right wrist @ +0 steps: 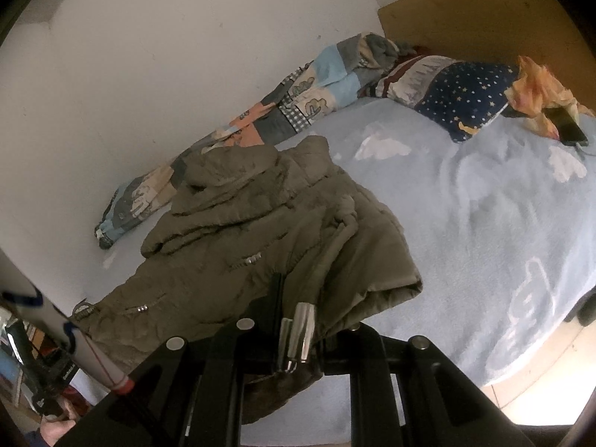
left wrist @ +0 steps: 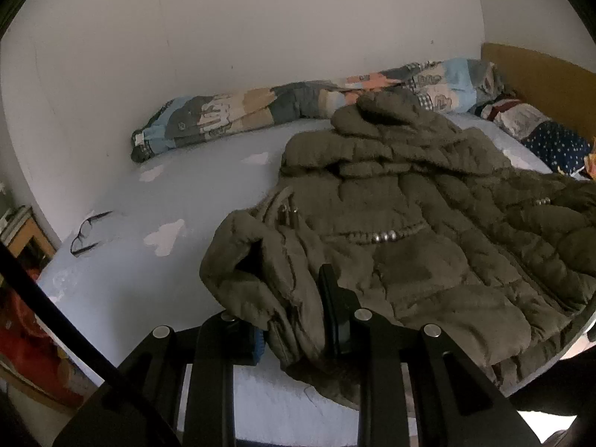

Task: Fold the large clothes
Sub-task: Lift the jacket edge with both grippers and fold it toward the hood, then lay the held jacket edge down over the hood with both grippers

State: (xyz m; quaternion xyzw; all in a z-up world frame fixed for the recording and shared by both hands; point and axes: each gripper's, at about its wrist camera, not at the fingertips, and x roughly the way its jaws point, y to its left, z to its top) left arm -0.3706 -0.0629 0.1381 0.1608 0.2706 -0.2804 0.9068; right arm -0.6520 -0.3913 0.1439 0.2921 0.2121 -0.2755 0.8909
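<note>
An olive-green padded jacket [left wrist: 409, 231] lies on a light blue bed sheet [left wrist: 156, 193], hood toward the wall. My left gripper [left wrist: 294, 313] is shut on the jacket's near hem beside its left sleeve cuff. In the right wrist view the same jacket [right wrist: 260, 231] lies at the left of the bed. My right gripper [right wrist: 298, 320] is shut on the jacket's near hem, next to the cord with metal end caps [right wrist: 301, 331]. One finger of each gripper is hidden under the fabric.
A rolled patchwork quilt [left wrist: 298, 104] lies along the white wall. A star-print pillow [right wrist: 462, 100], an orange cloth [right wrist: 540, 93] and a phone [right wrist: 568, 126] lie near the wooden headboard [right wrist: 484, 18]. Glasses [left wrist: 87, 231] lie at the sheet's left edge.
</note>
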